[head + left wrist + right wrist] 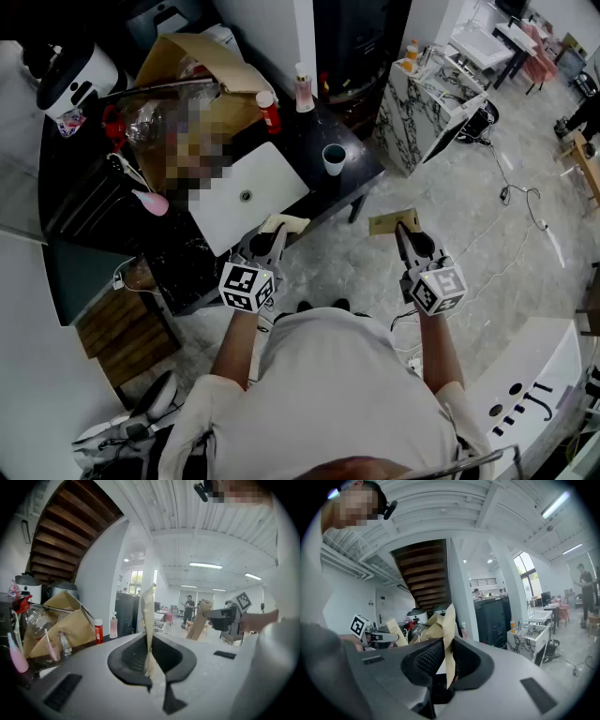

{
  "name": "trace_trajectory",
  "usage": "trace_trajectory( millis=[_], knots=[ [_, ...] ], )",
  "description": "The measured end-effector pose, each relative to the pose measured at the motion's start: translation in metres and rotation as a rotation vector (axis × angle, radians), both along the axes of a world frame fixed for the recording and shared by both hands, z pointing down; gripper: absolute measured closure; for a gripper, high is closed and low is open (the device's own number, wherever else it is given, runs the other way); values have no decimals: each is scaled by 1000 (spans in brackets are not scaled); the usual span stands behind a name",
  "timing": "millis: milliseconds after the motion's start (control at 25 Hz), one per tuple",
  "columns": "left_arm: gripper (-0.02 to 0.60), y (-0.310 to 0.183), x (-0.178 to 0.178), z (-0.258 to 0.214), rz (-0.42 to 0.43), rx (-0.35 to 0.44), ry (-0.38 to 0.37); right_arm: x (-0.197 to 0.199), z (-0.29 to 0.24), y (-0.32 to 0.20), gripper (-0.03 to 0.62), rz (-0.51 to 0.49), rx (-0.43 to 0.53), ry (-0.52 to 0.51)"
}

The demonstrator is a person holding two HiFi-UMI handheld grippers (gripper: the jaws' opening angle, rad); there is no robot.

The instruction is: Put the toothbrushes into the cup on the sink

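Observation:
My left gripper [269, 236] is shut on a pale flat paper piece [284, 223], which stands upright between its jaws [148, 616]. It hovers at the front edge of the dark counter, just in front of the white sink [225, 211]. My right gripper [406, 234] is shut on a brown cardboard piece [394, 221], seen edge-on [449, 634], and is held over the floor to the right of the counter. A dark cup [334, 158] with a white rim stands on the counter's right end, apart from both grippers. I cannot make out a toothbrush.
An open brown box [192, 66], a red bottle [268, 112] and a pink bottle [304, 91] crowd the counter's back. A white appliance [77, 77] sits far left. A marble-patterned cabinet [424, 103] and loose cables [514, 195] lie to the right.

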State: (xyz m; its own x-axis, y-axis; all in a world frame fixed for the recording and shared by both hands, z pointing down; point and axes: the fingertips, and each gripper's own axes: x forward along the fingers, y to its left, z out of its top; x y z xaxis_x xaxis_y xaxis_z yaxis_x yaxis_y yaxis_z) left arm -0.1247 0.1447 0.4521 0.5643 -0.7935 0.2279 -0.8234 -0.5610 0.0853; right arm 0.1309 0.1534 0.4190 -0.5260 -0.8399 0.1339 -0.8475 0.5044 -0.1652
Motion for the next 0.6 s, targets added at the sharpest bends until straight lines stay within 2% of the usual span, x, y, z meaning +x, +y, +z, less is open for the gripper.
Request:
trace_trajectory(
  millis=[600],
  knots=[
    [552,4,2,-1,-11,8,-18,0,1,2,526,-5,10,3]
  ],
)
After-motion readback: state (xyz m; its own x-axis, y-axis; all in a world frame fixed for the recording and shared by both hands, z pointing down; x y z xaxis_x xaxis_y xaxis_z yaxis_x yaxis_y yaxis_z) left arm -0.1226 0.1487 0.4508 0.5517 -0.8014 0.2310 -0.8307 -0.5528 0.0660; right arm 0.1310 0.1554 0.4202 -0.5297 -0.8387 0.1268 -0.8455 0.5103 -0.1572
